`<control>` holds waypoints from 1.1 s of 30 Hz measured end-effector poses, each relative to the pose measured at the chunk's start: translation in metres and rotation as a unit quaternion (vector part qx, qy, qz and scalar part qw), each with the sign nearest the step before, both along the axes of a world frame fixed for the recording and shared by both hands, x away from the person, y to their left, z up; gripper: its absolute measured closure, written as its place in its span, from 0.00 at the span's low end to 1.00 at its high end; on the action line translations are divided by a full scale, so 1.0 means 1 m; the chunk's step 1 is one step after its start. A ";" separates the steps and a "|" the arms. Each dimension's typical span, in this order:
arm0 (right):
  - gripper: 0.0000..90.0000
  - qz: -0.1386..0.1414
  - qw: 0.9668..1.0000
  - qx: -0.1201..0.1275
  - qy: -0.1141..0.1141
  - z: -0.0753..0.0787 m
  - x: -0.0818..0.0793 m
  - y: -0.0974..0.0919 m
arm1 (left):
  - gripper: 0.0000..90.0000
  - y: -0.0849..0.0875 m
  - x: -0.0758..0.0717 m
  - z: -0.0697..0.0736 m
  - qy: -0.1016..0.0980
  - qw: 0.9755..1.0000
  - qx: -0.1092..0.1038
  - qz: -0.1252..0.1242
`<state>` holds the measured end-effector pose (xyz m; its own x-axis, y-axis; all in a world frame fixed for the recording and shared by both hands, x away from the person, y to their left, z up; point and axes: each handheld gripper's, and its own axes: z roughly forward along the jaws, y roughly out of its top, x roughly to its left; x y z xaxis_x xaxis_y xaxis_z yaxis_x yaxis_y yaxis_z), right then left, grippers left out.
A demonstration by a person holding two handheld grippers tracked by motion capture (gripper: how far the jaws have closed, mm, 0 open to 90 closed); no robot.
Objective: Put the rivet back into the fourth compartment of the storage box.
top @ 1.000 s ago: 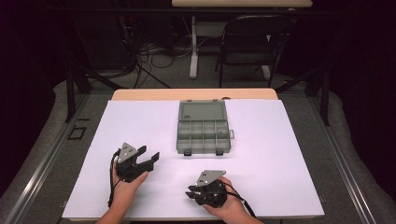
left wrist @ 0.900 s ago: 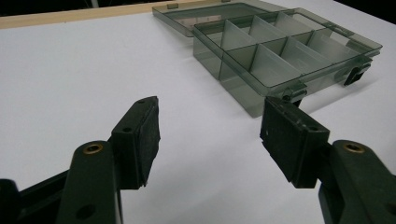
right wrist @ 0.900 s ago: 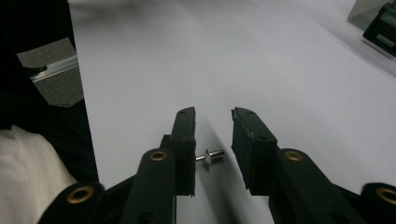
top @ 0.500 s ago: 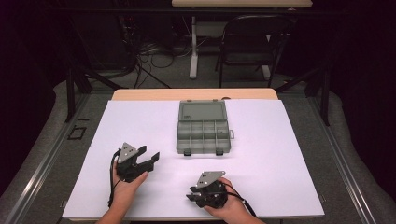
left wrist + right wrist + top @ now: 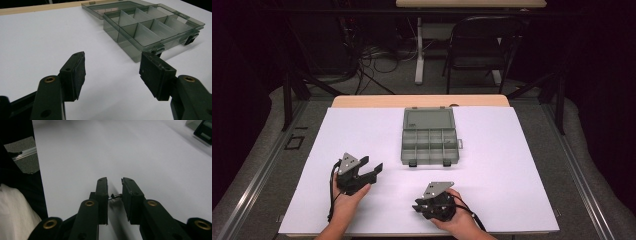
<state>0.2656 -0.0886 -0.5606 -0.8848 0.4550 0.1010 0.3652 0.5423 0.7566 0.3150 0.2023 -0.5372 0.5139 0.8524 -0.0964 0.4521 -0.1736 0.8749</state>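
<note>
- Jaws of the right gripper (image 5: 115, 185) have just been closing, and the right gripper view finds them clamped across a small screw (image 5: 115, 196), pressed end to end between the 2 pads, low over the white surface (image 5: 362, 130).
- Compared with a second ago, both hands sit where they were; only that narrowing of the right jaws is new. My guess is that the pickup is made and carrying the screw to the box comes next.
- Left gripper (image 5: 112, 67) rests near the front left of the surface with its jaws wide apart and nothing between them, pointed toward the box.
- Organizer box (image 5: 430, 146) of grey see-through plastic lies well ahead of both hands near the middle of the surface, lid (image 5: 428, 119) folded back flat, its divided compartments looking empty as far as I can tell.
- Nothing lies between the right gripper (image 5: 428, 205) and the box, so the path looks free; the risk I see is the tiny screw slipping from so slight a hold.
- Beyond the surface stand a chair (image 5: 479, 50), table legs and loose cables (image 5: 372, 55) on the floor, well clear of the work.
</note>
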 end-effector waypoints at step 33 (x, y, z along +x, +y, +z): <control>0.84 -0.074 0.996 0.038 -0.021 0.028 0.025 -0.038 | 0.42 0.000 0.001 -0.001 0.001 1.000 0.002 0.000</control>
